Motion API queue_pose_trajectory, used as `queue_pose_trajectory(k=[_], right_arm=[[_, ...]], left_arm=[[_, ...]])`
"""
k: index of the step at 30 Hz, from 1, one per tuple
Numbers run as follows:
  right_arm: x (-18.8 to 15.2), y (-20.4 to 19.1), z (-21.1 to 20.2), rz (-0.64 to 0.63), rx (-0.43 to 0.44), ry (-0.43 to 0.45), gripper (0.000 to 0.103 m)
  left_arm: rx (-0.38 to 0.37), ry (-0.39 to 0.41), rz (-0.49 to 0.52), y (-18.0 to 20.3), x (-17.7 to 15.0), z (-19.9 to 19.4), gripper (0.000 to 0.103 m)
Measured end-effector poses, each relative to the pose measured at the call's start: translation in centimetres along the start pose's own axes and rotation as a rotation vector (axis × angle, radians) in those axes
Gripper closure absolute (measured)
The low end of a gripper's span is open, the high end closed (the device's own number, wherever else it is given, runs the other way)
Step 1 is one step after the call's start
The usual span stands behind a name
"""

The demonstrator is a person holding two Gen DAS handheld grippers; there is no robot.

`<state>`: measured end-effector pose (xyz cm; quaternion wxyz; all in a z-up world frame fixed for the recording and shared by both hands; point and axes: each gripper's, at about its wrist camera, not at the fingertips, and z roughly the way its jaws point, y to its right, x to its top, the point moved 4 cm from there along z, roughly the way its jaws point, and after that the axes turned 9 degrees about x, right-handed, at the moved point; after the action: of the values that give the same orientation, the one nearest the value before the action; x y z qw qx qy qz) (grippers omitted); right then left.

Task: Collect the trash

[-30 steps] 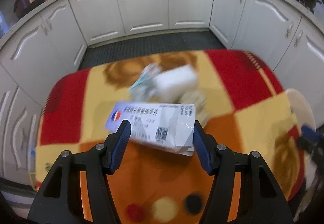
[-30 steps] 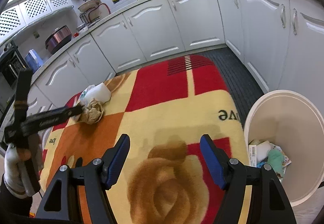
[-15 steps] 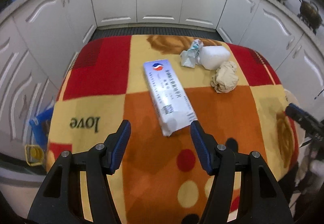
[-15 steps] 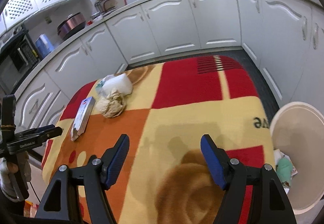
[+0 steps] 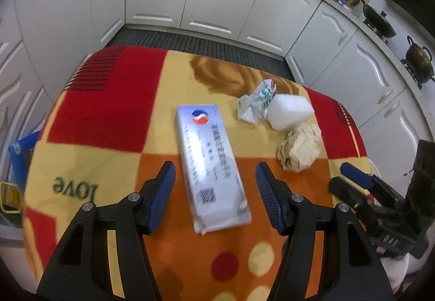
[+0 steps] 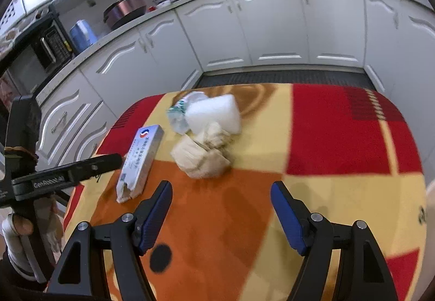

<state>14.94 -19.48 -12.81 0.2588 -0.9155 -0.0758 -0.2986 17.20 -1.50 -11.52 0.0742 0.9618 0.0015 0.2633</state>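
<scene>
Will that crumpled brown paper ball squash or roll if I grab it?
The crumpled brown paper ball looks loosely wadded, so it will probably compress and feel light. Its lumpy creases suggest it won't roll far, though it may nudge the white foam block it touches.

Two downward wrist views, shared tablecloth [image 5: 114, 121]

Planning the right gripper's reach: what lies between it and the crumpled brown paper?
Nothing. In the right wrist view only bare orange blanket separates the open right gripper from the crumpled brown paper.
</scene>
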Motion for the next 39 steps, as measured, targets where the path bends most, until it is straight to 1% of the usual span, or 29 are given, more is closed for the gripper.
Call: queue_pose_trajectory(k=[5,7,8,9,10,11,12,17,19,20,21,23,26,29,32,39], right_arm=[[1.4,-0.6,3.1,-0.033,0.012,-0.029,0.031],[1.7,-0.4,4.2,-0.023,0.035,-0.039,0.032],[1.8,-0.3,4.8,-0.013,0.047,-0.043,0.037],[1.9,-0.3,5.2,-0.007,0.058,-0.043,0.056],[2.0,-0.1,5.4,0.003,0.060,-0.041,0.068],[1.9,0.0,5.3,0.010,0.059,-0.036,0.069],[1.9,0.1,5.0,0.016,0.070,-0.026,0.072],[1.2,-0.2,1.7,0.000,0.081,0.021,0.074],[0.7,-0.2,0.2,-0.002,0.076,0.040,0.074],[0.4,0.0,-0.5,-0.007,0.067,0.045,0.074],[0.1,0.1,-1.1,-0.009,0.061,0.049,0.074],[-0.6,0.3,-2.3,-0.007,0.053,0.059,0.074],[-1.5,0.7,-3.9,0.000,0.046,0.076,0.074],[-2.2,1.1,-5.5,0.001,0.032,0.094,0.074],[-3.1,1.7,-7.0,0.008,0.009,0.110,0.074],[-5.1,4.7,-10.6,0.086,-0.039,0.151,0.074]], left_arm=[[0.007,-0.012,-0.021,-0.2,1.0,1.5,0.043],[0.011,-0.017,-0.028,-0.5,1.2,1.8,0.043],[0.009,-0.019,-0.031,-0.5,1.3,1.9,0.043],[0.011,-0.021,-0.034,-0.6,1.3,2.1,0.043],[0.014,-0.022,-0.034,-0.6,1.3,2.2,0.043],[0.016,-0.025,-0.032,-0.5,1.4,2.4,0.043],[0.018,-0.029,-0.027,-0.4,1.4,2.8,0.043],[0.063,-0.059,0.007,0.4,1.2,4.8,0.043],[0.084,-0.037,0.017,0.5,1.1,5.0,0.045],[0.087,-0.027,0.015,0.4,1.1,4.9,0.051],[0.089,-0.027,0.013,0.3,0.9,4.9,0.051],[0.065,-0.030,0.010,0.2,0.6,4.4,0.052],[0.047,-0.014,0.030,0.6,-0.3,3.1,0.052],[0.013,0.001,0.059,2.0,-1.7,1.3,0.052],[-0.017,0.011,0.098,3.9,-3.0,0.0,0.052],[-0.106,0.007,0.235,10.9,-5.2,-2.0,0.052]])
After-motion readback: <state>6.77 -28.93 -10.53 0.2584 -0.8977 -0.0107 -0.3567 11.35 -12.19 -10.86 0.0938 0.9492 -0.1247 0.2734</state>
